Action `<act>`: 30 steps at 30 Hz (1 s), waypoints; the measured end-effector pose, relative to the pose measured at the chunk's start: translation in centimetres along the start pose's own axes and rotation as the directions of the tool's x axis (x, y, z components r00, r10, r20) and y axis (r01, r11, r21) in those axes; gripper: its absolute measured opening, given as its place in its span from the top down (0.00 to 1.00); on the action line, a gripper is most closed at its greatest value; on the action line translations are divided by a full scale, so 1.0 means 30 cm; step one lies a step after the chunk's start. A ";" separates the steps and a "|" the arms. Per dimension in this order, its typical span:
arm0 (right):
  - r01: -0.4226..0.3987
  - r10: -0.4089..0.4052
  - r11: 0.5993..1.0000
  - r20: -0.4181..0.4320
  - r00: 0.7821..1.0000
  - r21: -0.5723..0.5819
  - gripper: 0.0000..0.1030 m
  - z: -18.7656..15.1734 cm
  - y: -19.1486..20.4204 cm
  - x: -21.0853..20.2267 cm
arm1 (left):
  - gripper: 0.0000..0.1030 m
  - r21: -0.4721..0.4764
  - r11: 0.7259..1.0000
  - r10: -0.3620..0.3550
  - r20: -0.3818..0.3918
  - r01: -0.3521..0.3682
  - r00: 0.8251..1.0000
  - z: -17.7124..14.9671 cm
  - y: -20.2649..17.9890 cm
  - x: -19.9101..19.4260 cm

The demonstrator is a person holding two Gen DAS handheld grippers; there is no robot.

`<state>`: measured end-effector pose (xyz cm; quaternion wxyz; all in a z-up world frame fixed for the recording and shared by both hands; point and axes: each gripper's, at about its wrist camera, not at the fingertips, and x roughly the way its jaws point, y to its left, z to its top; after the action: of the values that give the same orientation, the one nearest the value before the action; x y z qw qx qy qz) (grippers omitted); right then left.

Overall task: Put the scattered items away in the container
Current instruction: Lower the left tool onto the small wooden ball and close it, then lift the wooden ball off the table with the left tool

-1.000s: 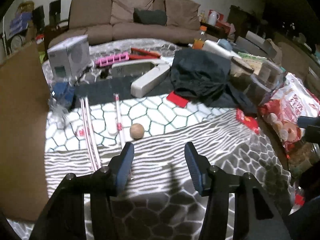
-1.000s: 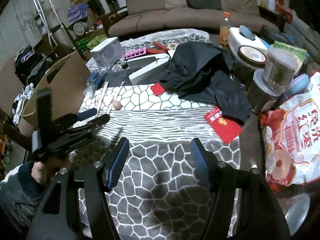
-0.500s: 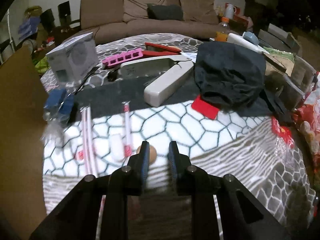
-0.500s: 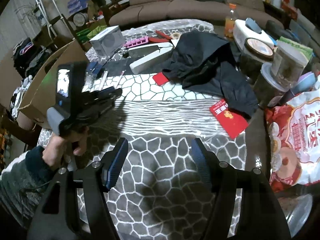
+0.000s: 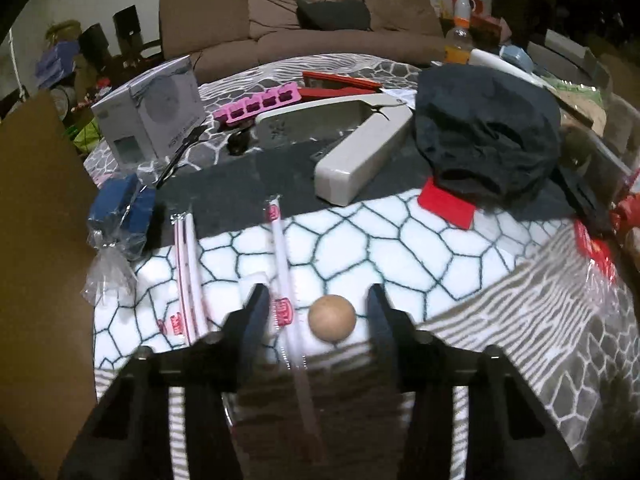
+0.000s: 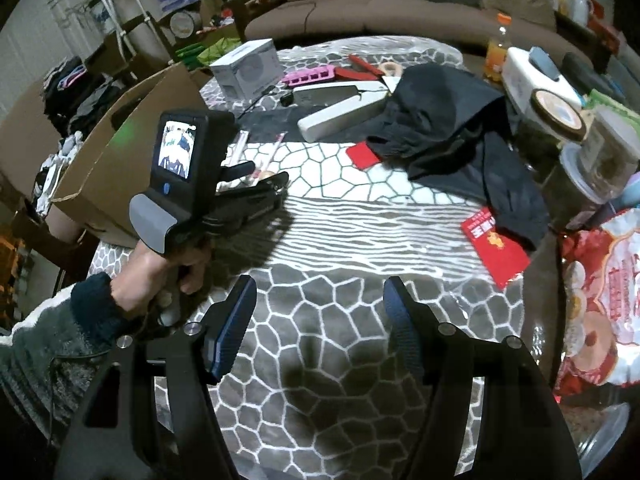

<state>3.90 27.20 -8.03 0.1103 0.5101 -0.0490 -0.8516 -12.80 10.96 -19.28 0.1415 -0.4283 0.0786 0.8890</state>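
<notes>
Left claw (image 5: 314,312) wide open, fingers flanking small round wooden ball (image 5: 332,317) on desk (image 5: 400,248), not gripping; right claw (image 6: 320,320) open, empty

We see red marks on the straw wrappers (image 5: 283,307) and gold signs on the red envelope (image 6: 495,246), but we cannot read any.

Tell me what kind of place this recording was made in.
Most likely a home living room. A brown sofa with a dark cushion stands behind a cluttered table covered in a patterned cloth, and a cardboard box sits at its edge beside piles of clothes and household clutter.
</notes>
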 end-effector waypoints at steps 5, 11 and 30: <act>-0.008 0.008 1.000 -0.010 1.000 0.018 0.39 0.005 -0.011 0.007 | 0.70 0.047 0.999 -0.009 -0.022 0.010 1.000 -0.034 -0.029 0.005; -0.001 0.001 0.999 -0.012 1.000 0.039 0.39 0.002 -0.037 0.007 | 0.71 0.042 0.999 -0.024 -0.032 0.025 0.999 -0.013 -0.027 0.014; -0.013 0.014 0.998 -0.012 1.000 0.057 0.39 0.017 -0.024 0.007 | 0.78 0.049 0.985 -0.165 0.049 0.162 0.985 -0.041 -0.016 -0.310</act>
<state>3.27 27.83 -8.10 0.1018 0.5178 -0.0759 -0.8460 -6.22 9.38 -12.76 0.2257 -0.4062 0.0594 0.8835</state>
